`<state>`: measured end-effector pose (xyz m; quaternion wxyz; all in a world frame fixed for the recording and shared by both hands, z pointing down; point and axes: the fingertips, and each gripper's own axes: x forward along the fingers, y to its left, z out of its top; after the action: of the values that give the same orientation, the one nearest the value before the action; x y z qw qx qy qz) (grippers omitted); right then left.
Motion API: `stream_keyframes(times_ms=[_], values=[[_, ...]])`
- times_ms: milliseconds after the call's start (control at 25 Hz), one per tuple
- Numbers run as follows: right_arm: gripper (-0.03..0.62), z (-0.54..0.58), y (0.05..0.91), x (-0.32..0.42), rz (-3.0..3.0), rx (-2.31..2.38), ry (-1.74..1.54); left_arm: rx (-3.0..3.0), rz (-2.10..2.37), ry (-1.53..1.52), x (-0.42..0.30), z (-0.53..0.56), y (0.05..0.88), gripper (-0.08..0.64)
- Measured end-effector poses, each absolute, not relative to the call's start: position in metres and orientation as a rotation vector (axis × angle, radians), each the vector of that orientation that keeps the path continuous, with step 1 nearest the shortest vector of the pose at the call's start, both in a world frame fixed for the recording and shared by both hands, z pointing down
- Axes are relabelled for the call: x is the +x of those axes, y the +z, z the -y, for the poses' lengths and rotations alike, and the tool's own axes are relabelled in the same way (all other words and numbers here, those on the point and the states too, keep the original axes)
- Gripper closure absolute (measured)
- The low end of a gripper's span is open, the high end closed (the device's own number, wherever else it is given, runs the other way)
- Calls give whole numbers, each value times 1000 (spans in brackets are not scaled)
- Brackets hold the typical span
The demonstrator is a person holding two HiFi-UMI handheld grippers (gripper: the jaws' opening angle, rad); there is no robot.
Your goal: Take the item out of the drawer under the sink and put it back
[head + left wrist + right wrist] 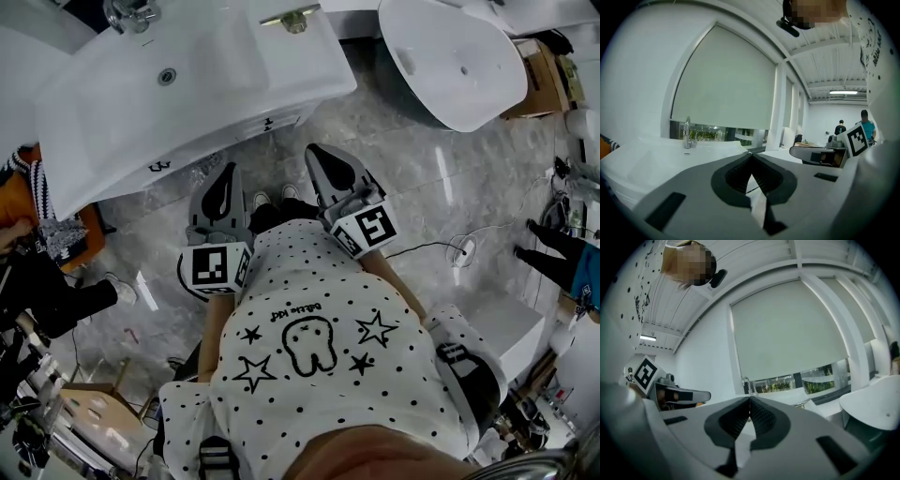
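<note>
A white sink (216,75) on a vanity stands ahead of me, its faucet (687,133) at the back. The drawer fronts (272,122) under the basin look closed, and no item from inside shows. My left gripper (228,171) and right gripper (317,152) hover side by side above the marble floor, just short of the vanity front. The left gripper (751,154) has its jaws meeting at the tips with nothing between them. Likewise, the right gripper (750,398) is shut and empty. Each gripper view shows the other gripper beside it.
A second white basin (450,56) stands at the right, with a cardboard box (539,80) behind it. People's legs show at the left (56,300) and right (562,258) edges. A cable (441,248) lies on the floor, and a wooden stool (94,412) is at the lower left.
</note>
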<state>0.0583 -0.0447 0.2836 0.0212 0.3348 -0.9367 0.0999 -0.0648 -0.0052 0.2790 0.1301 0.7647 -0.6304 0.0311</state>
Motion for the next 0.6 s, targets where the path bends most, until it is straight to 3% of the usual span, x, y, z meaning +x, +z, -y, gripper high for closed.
stream_keyframes(times_ms=[600], values=[[578,47,285,52,2868,1100,292,2208,1848,52,-83,5,279,555]])
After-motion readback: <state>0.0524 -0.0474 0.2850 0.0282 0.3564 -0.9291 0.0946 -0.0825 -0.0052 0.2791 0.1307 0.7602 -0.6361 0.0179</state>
